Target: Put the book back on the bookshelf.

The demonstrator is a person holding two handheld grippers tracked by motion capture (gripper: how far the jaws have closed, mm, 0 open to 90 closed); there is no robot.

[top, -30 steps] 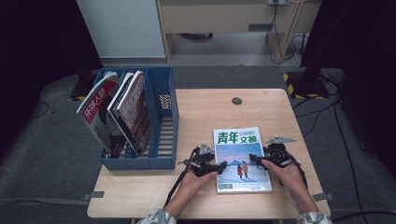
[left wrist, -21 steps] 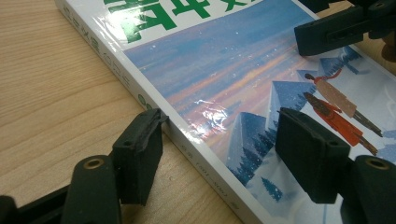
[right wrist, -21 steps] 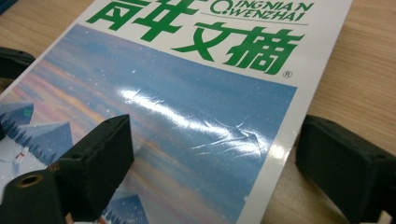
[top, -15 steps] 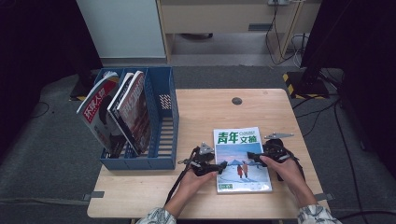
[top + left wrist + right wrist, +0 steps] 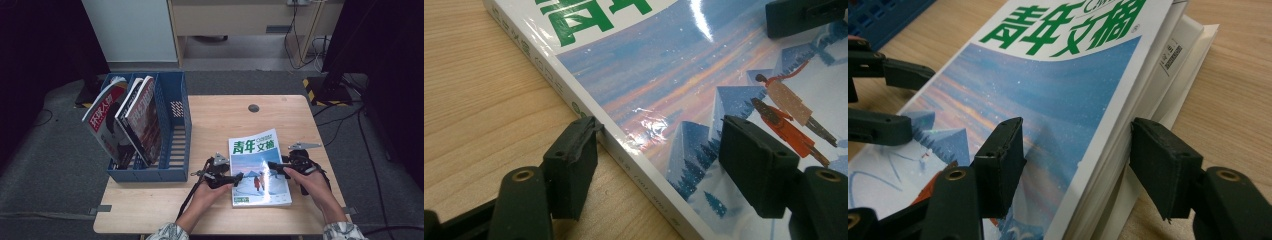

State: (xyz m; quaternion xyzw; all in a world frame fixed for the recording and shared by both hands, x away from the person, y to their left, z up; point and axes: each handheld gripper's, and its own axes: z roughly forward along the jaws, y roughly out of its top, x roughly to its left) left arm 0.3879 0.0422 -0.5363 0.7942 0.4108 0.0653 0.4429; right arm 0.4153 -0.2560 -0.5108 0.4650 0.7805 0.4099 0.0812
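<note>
You are bracketing the magazine [image 5: 259,167]: left gripper [image 5: 239,178] open astride its spine, right gripper [image 5: 272,166] closing around its page edge, not yet lifting toward the rack [image 5: 172,145].

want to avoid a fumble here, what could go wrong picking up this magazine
1. The right gripper, jaws just closing, straddles the open edge of the magazine, where the cover already lifts off the lower pages; it may catch only some pages, so the rest fan out or crease.
2. The left gripper straddles the spine with one pad on the table; the glossy cover could slip free.
3. Uneven lifting could bend the magazine.
</note>
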